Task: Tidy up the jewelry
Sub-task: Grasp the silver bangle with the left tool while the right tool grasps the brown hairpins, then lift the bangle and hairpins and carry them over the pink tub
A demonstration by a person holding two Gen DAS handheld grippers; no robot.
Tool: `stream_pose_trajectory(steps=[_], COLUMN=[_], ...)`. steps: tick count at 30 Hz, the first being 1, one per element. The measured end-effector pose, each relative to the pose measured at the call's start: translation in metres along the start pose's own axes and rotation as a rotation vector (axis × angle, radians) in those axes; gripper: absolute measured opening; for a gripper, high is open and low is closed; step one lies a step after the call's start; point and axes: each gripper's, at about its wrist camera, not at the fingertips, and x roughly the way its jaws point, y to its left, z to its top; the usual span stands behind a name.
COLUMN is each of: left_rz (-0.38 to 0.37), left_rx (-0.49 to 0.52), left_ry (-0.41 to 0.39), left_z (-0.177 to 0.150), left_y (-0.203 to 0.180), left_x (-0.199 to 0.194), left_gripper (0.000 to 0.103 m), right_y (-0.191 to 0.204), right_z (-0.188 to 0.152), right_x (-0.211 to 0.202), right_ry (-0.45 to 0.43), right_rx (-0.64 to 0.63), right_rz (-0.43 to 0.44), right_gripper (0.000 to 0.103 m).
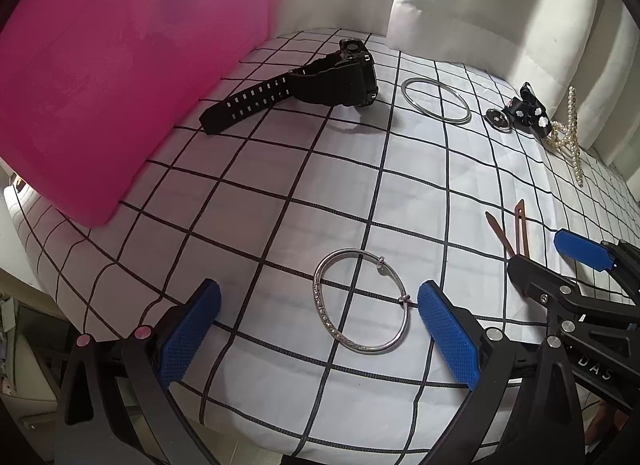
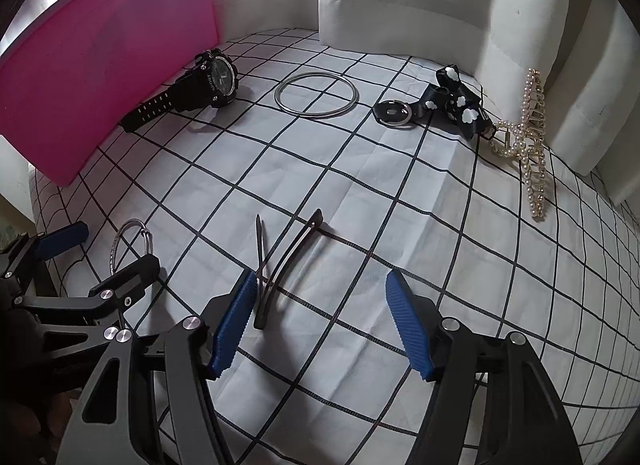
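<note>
Bangle point(image 1: 360, 301) lies nearest; watch point(image 1: 308, 85) behind it — ring point(image 1: 436, 100) to the watch's right.

Black watch point(image 1: 320, 83), pink bin point(image 1: 100, 77), black-gridded white cloth point(image 1: 280, 169), blue gripper pads point(image 1: 188, 329)

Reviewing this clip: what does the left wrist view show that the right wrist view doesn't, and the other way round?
Only the left wrist view shows the whole engraved silver bracelet, lying between the open left gripper fingers; the right view catches only part of it.

Only the right wrist view shows the watch face, the full pearl hair claw, and the whole dark hair clip ahead of the open right gripper.

Both show the pink box, the plain bangle, the black bow accessory and the grid-patterned cloth.
</note>
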Motion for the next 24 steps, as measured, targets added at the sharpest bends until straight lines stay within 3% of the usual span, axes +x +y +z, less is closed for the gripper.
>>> stream_pose_trajectory(steps=[7, 11, 17, 18, 19, 24], left_rz=[0.004, -0.012, -0.039, -0.045, -0.050, -0.059], left_rx=[0.007, 0.039, 0.066, 0.076, 0.085, 0.089], left_ry=[-0.048, -0.070, -0.083, -0.086, -0.088, -0.085], left_z=[-0.006, -0.013, -0.013, -0.014, -0.014, -0.012], left_y=[-0.001, -0.007, -0.015, -0.016, -0.019, -0.021], left_x=[-0.003, -0.012, -0.017, -0.019, -0.020, -0.020], left_gripper=[0.095, 0.078, 0.061, 0.053, 0.049, 0.045], right_y=[0.000, 0.001, 0.009, 0.010, 0.012, 0.012], right_z=[-0.003, -0.004, -0.006, -0.005, -0.005, -0.003], right_x=[0.000, -0.002, -0.006, -0.006, -0.006, -0.005], right_ry=[-0.033, -0.038, -0.051, -0.053, -0.055, -0.058], right_rx=[-0.022, -0.033, -0.076, -0.084, -0.094, -0.100], right_rz=[-0.014, -0.007, 0.012, 0.014, 0.011, 0.014], right_gripper=[0.064, 0.062, 0.040, 0.029, 0.009, 0.009])
